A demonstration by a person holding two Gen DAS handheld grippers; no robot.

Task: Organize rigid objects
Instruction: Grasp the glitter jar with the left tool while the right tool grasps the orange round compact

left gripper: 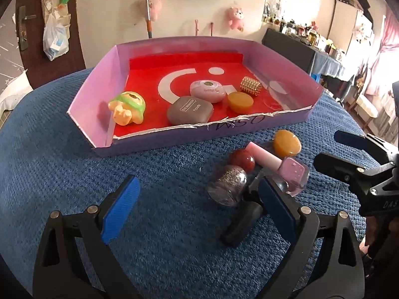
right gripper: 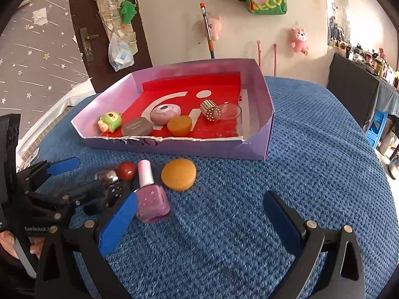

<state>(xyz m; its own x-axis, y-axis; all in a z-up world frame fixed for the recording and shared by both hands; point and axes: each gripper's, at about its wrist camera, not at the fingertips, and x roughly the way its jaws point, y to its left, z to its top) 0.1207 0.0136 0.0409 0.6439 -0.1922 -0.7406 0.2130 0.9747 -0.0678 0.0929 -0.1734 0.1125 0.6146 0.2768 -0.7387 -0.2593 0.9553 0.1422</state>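
Observation:
A purple box with a red floor sits on the blue cloth. It holds a green toy, a grey case, a pink case, an orange disc, a gold studded cylinder and a clear lid. In front of the box lie a glitter polish bottle, a pink polish bottle, a red ball and a second orange disc. My left gripper is open around the glitter bottle. My right gripper is open and empty beside the pink bottle.
The blue cloth covers a round table that drops off on every side. A dark cabinet and a blue stool stand to the right. Plush toys hang on the wall behind. A person's hand shows at the lower left.

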